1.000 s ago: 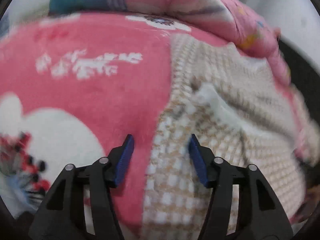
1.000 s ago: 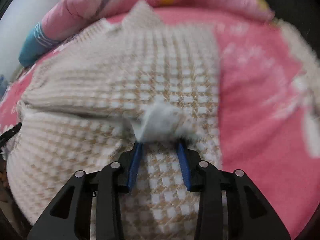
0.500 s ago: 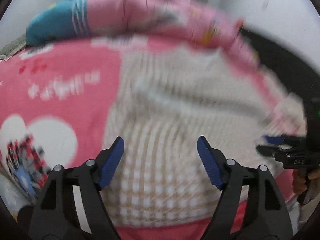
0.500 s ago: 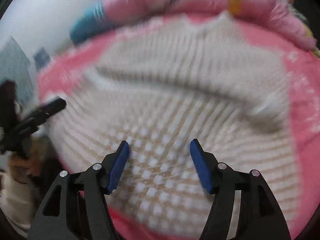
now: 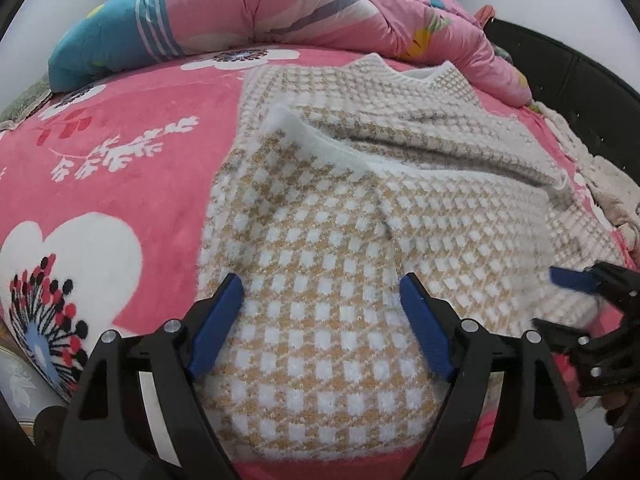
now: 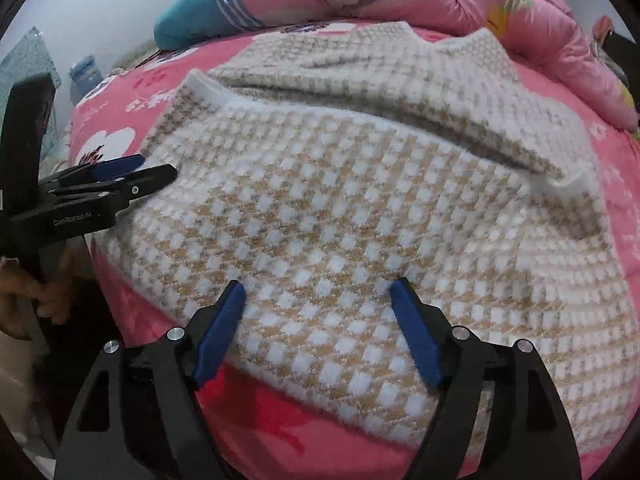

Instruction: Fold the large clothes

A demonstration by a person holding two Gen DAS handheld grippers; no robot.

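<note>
A cream and tan checked knit sweater [image 5: 332, 264] [image 6: 340, 208] lies flat on a pink flowered blanket [image 5: 132, 148], its sleeves folded across the body. One white cuff [image 5: 320, 144] rests near the left side, the other cuff [image 6: 576, 184] near the right. My left gripper [image 5: 320, 280] hovers over the near left part of the sweater; its jaws are opening with nothing pinched between them. My right gripper [image 6: 318, 285] hangs over the near hem, jaws also opening and holding nothing. Each gripper shows at the edge of the other's view: the right gripper [image 5: 576, 280], the left gripper [image 6: 120, 168].
A bunched pink and teal quilt [image 5: 280, 8] lies along the far side of the bed. A black bed frame [image 5: 580, 80] runs at the right. A hand [image 6: 24, 292] grips the left tool's handle. A water jug [image 6: 84, 76] stands beyond the bed at left.
The right gripper was shut on a white sleeve cuff; it let go, opened wide and drew back toward the near hem. The left gripper widened and shifted from the sweater's left edge onto its body.
</note>
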